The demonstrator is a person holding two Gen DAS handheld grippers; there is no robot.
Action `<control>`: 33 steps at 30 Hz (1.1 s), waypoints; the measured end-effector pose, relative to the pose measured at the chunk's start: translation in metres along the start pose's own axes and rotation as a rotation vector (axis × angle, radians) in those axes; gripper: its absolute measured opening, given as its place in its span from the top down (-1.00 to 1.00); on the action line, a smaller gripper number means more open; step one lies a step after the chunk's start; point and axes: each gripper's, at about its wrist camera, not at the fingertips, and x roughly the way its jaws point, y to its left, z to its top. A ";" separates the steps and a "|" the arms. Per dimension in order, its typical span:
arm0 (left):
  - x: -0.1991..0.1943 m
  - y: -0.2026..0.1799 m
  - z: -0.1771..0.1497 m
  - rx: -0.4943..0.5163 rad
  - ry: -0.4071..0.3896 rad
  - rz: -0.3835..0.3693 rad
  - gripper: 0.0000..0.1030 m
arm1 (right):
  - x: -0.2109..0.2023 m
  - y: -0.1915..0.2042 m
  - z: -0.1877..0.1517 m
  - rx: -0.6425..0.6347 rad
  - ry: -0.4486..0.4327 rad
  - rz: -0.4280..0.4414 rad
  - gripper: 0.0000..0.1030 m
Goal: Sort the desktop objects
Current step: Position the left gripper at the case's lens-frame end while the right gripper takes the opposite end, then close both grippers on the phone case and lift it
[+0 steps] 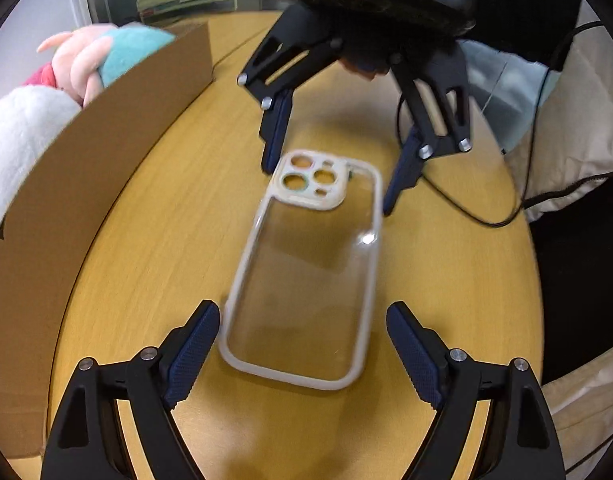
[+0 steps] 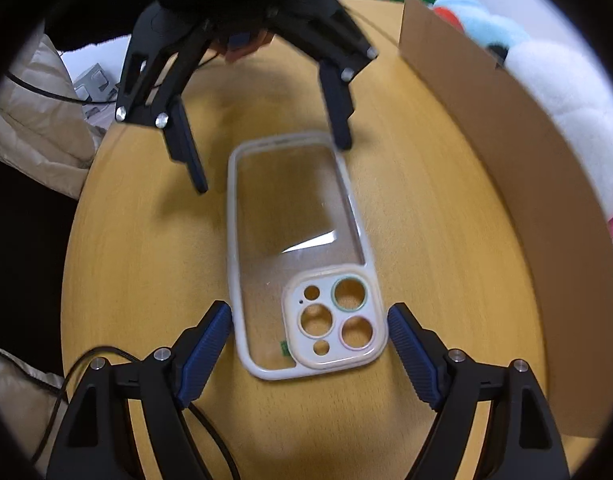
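**Phone case lies between two spread tools at mid-desk**

Phone case point(image 1: 306, 276), clear-backed with a pale rim, rests flat near the middle of the round wooden desk point(image 1: 154, 240), and we see it bracketed end to end by both tools. Its long axis runs from one tool to the other: the plain bottom end sits between the fingers of the left tool point(image 1: 302, 344), while the camera-cutout end sits between those of the right tool point(image 2: 308, 344). Both tools are released, their blue pads standing clear of the rim on either side, grasping nothing. Each straddles the case's short width, so we judge that either could close across the narrow sides; neither looks clearly nearer. A cardboard box point(image 1: 66, 184) stands along one edge of the desk, soft toys point(image 1: 22, 140) behind its wall, and bare wood lies open between case and box. On the opposite side a black cable point(image 1: 482, 216) trails across the desk's edge, which we judge worth avoiding when lifting away.
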 end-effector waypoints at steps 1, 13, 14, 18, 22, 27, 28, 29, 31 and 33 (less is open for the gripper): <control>0.003 0.000 0.000 0.007 0.005 0.003 -0.70 | 0.001 -0.002 -0.002 0.004 -0.003 0.003 -0.58; -0.013 -0.005 0.008 -0.001 -0.022 -0.047 -0.62 | -0.020 0.007 -0.014 -0.014 -0.024 -0.007 -0.55; -0.018 -0.006 0.010 0.005 -0.030 -0.035 -0.62 | -0.025 0.007 -0.013 -0.017 -0.025 -0.011 -0.55; -0.049 -0.009 0.023 0.045 -0.059 0.020 -0.62 | -0.049 0.002 -0.008 -0.037 -0.036 -0.039 -0.55; -0.091 -0.001 0.042 0.087 -0.090 0.069 -0.62 | -0.082 -0.015 -0.001 -0.041 -0.084 -0.056 -0.55; -0.126 0.036 0.065 0.139 -0.089 0.136 -0.61 | -0.124 -0.034 0.022 -0.076 -0.106 -0.124 -0.55; -0.134 0.046 0.069 0.145 -0.090 0.146 -0.61 | -0.128 -0.040 0.064 -0.084 -0.107 -0.132 -0.55; -0.143 0.056 0.072 0.150 -0.092 0.156 -0.61 | -0.137 -0.052 0.076 -0.090 -0.111 -0.144 -0.55; -0.156 0.082 0.084 0.158 -0.096 0.173 -0.61 | -0.145 -0.071 0.078 -0.096 -0.122 -0.161 -0.55; -0.162 0.117 0.099 0.163 -0.098 0.188 -0.62 | -0.134 -0.094 0.110 -0.102 -0.129 -0.176 -0.55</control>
